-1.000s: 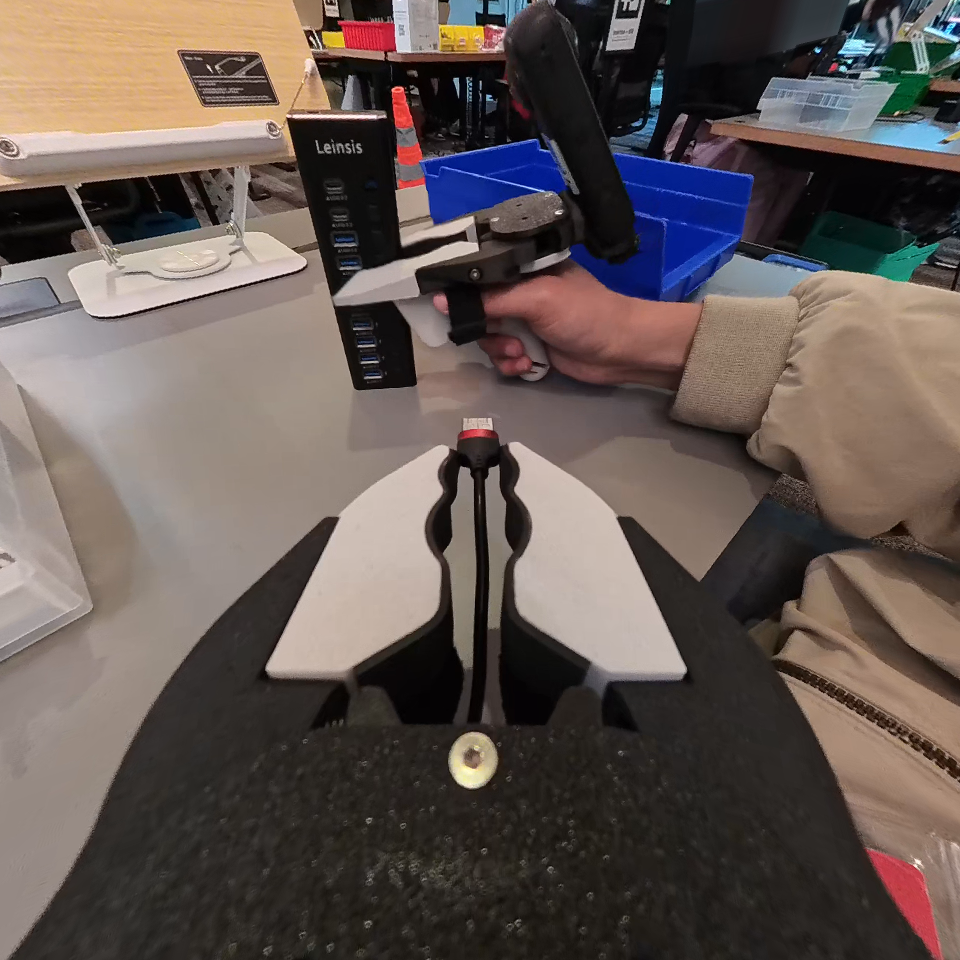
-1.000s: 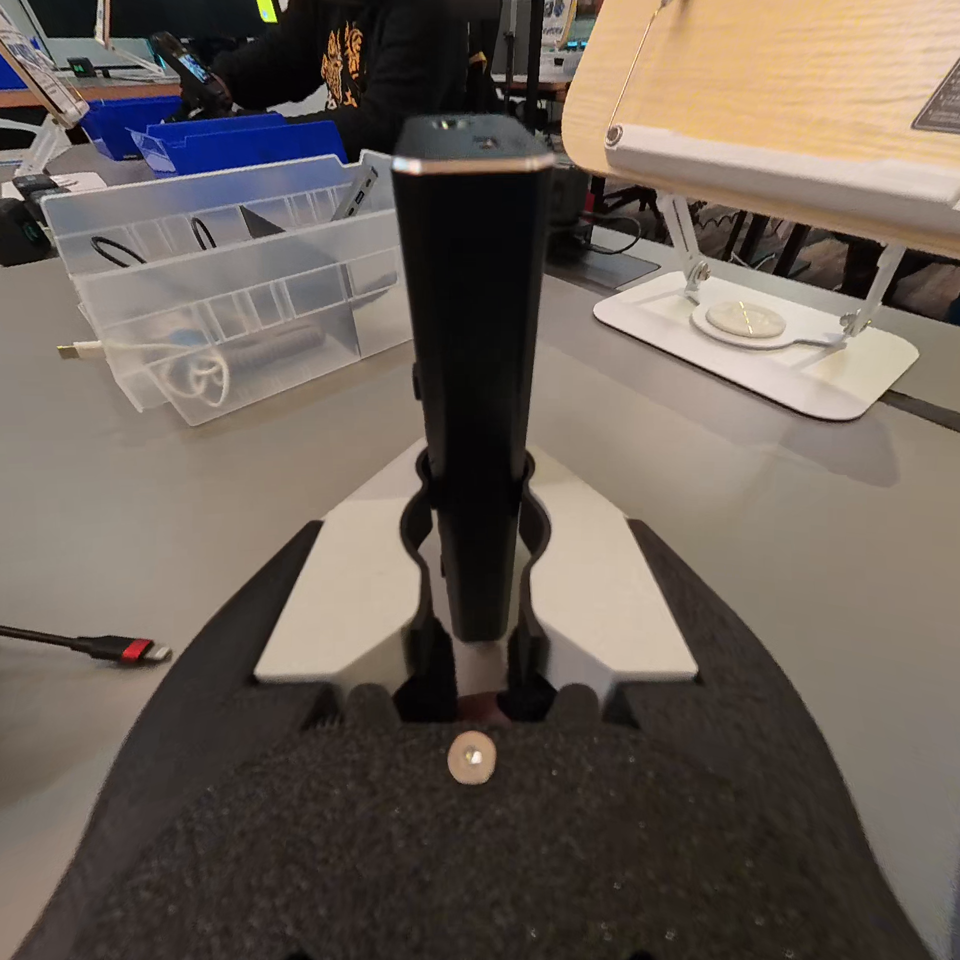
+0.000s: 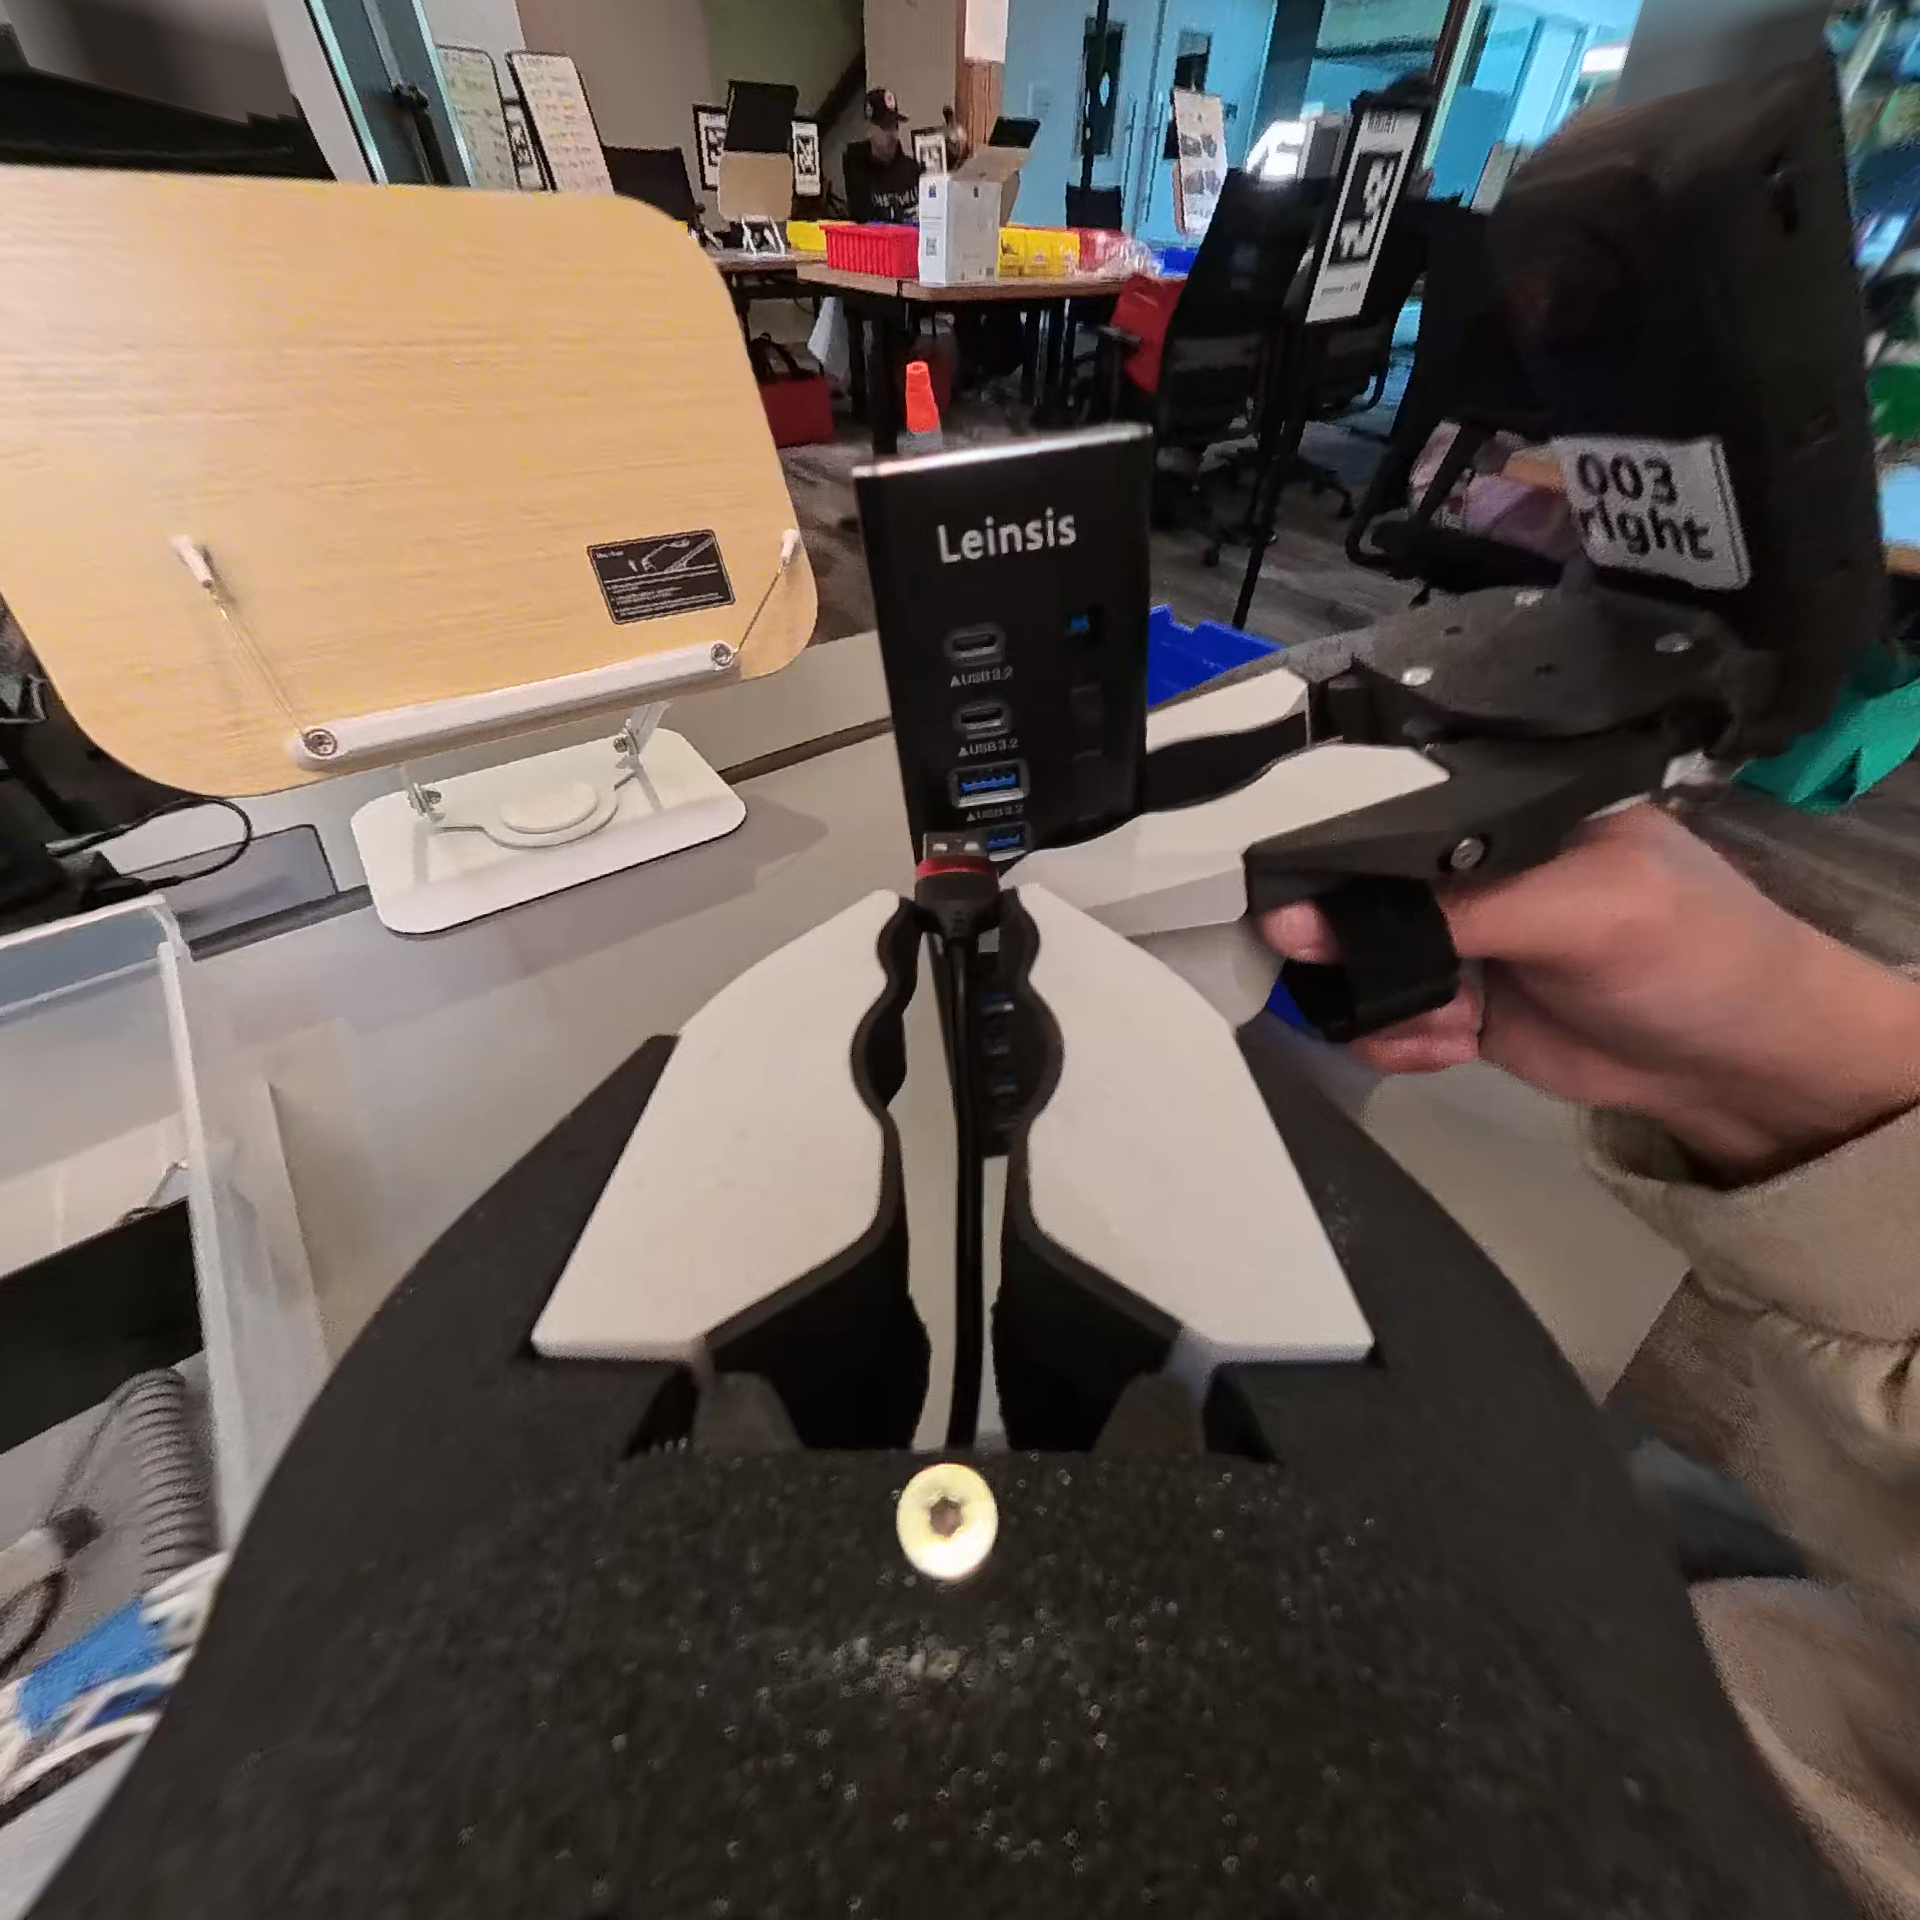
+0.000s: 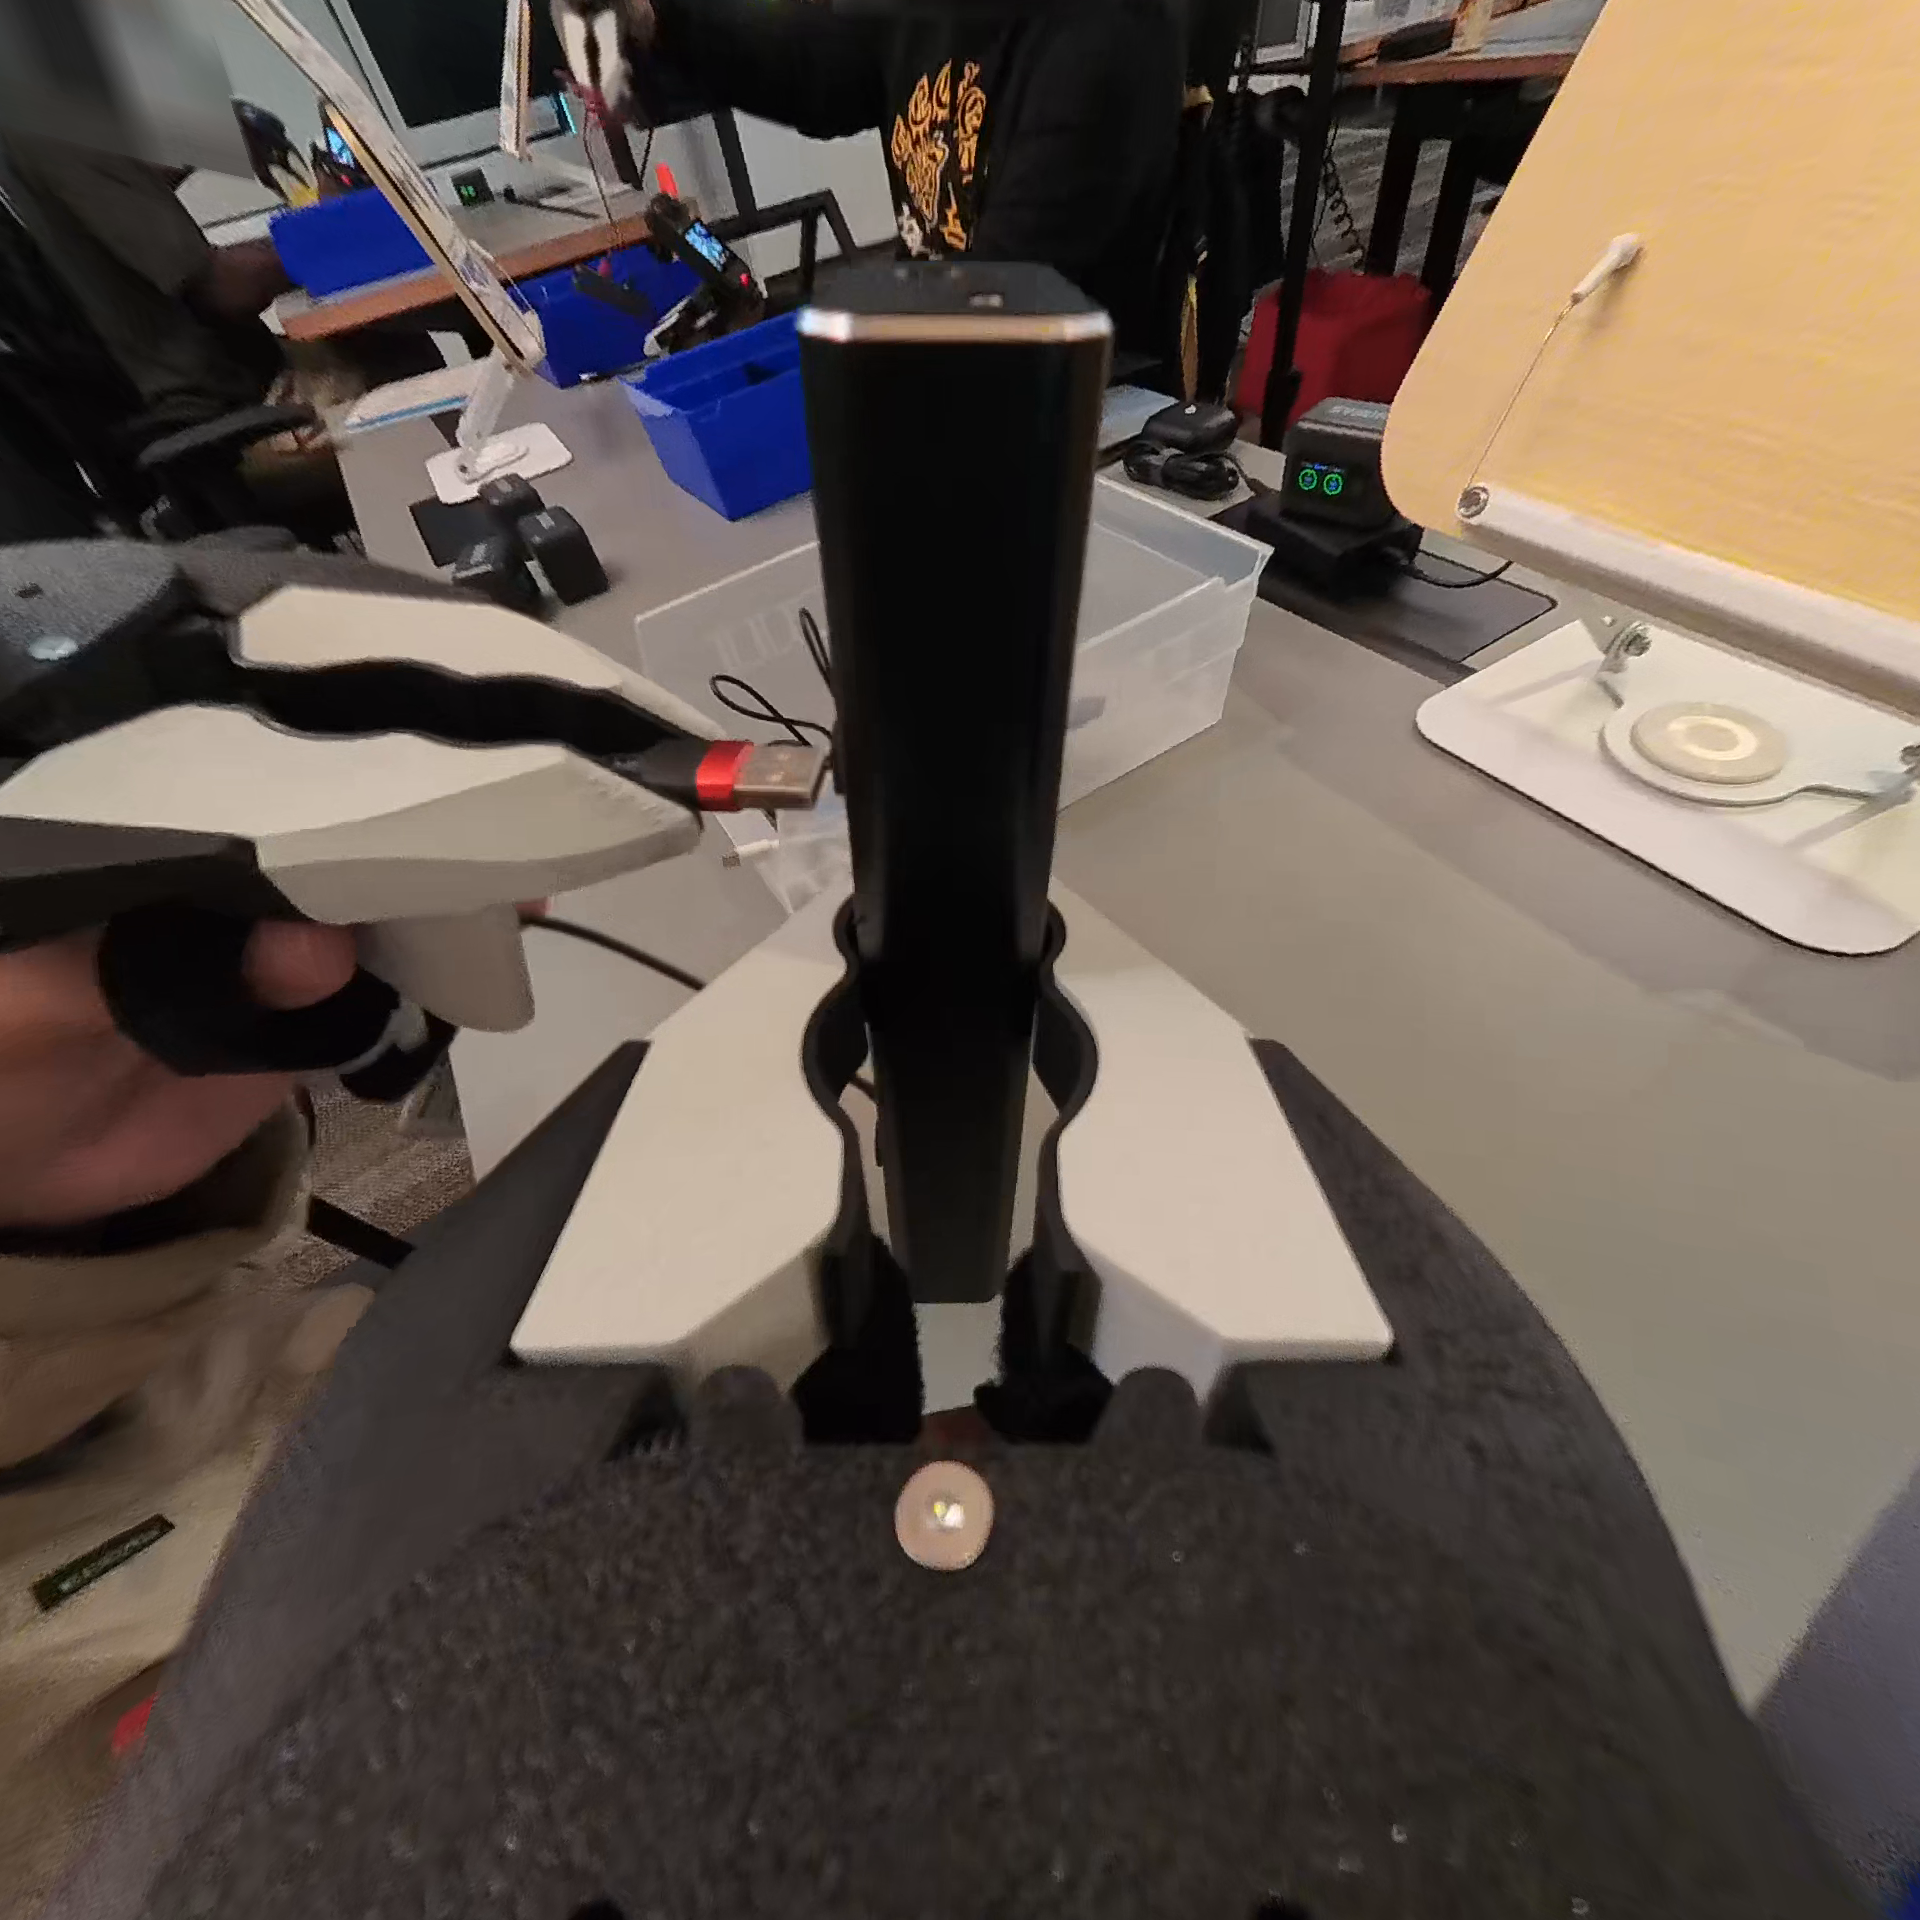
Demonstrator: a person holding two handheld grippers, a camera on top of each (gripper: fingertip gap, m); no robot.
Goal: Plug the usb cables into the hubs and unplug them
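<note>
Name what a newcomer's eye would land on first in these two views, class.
The tall black USB hub stands upright at centre, clamped in the right gripper. From the left, the left gripper brings a red-collared USB plug right up to its port side. A wooden book stand leans behind.

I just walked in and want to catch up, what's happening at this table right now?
A person is working two handheld grippers. The right gripper holds a black USB hub upright above the grey table. The left gripper grips a black cable by its red-collared plug, whose metal tip sits right at the hub's port face. Whether it has entered a port isn't clear.
</note>
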